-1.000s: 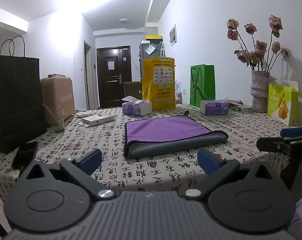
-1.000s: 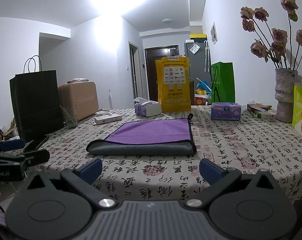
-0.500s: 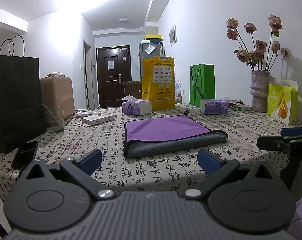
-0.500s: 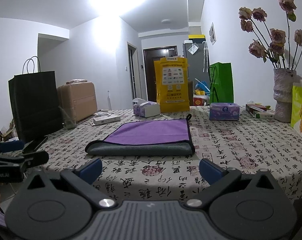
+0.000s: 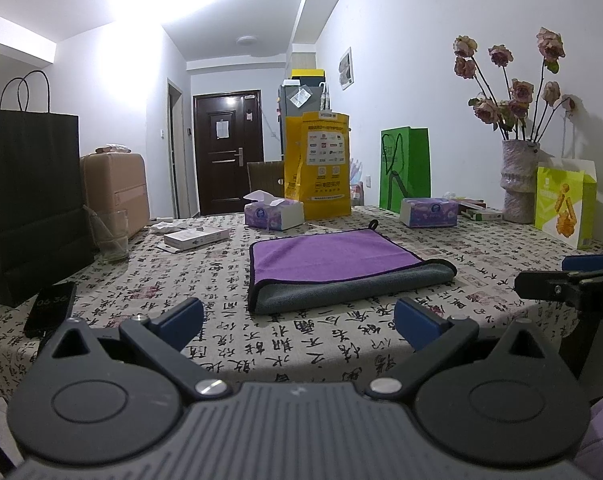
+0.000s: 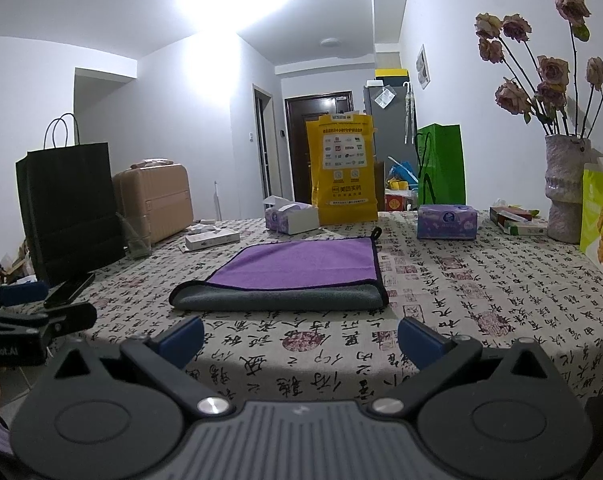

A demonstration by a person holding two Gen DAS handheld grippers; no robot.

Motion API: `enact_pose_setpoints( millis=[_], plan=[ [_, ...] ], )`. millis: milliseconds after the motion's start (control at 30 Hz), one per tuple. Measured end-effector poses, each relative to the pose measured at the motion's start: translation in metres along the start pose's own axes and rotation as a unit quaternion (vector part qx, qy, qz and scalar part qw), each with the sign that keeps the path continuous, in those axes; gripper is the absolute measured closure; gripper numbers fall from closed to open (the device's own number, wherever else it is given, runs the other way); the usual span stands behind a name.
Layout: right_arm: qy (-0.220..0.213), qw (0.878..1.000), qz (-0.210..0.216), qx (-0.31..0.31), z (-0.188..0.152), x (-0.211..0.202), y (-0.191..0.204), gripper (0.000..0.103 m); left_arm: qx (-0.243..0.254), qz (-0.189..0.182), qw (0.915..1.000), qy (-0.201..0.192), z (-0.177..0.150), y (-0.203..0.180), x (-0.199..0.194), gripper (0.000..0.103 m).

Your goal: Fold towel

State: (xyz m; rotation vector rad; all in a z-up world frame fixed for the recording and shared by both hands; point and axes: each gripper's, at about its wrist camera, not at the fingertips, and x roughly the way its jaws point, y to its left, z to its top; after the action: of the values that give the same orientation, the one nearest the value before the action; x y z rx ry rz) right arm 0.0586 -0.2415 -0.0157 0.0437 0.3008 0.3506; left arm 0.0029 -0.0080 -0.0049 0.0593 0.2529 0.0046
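Table: we look across a table [image 5: 481,280] under a calligraphy-print cloth, ringed with clutter, with a black paper bag [image 5: 29,200] at 9 o'clock and a yellow bag [image 5: 319,164] at 12 in the left wrist view.

Towel: the purple towel [image 5: 333,258] lies flat mid-table, already folded once, its grey underside showing along the rolled near edge and a hanging loop at the far right corner.

Long axis: we judge that it runs across our view, left to right, with the fold facing us.

Left gripper: the left gripper [image 5: 297,320] hangs short of the table edge, blue fingers spread wide and holding nothing; the towel sits at 12 o'clock, slightly right.

Right gripper: the right gripper [image 6: 301,338] is likewise parted and empty; the towel [image 6: 297,264] lies at 12 o'clock, slightly left.

Nearer hand: we cannot separate them; both look about equally far, each facing its own near corner.

Next move: we judge that a second fold calls for both to reach forward to the towel.
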Motion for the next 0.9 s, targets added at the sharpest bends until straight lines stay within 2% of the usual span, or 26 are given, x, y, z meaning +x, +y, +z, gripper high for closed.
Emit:
enact_pose_setpoints(
  millis=[600,900],
  plan=[
    [-0.016,1.000,-0.010,-0.006,-0.003,0.007,-0.010,0.000,-0.002,0.027,0.9996,0.009,0.003,0.012,0.017,0.000],
    [-0.021,1.000,-0.007,0.014,-0.009,0.014,-0.028,0.000,0.007,0.012,0.9998,0.012,0.000,0.012,0.029,0.000]
  ],
)
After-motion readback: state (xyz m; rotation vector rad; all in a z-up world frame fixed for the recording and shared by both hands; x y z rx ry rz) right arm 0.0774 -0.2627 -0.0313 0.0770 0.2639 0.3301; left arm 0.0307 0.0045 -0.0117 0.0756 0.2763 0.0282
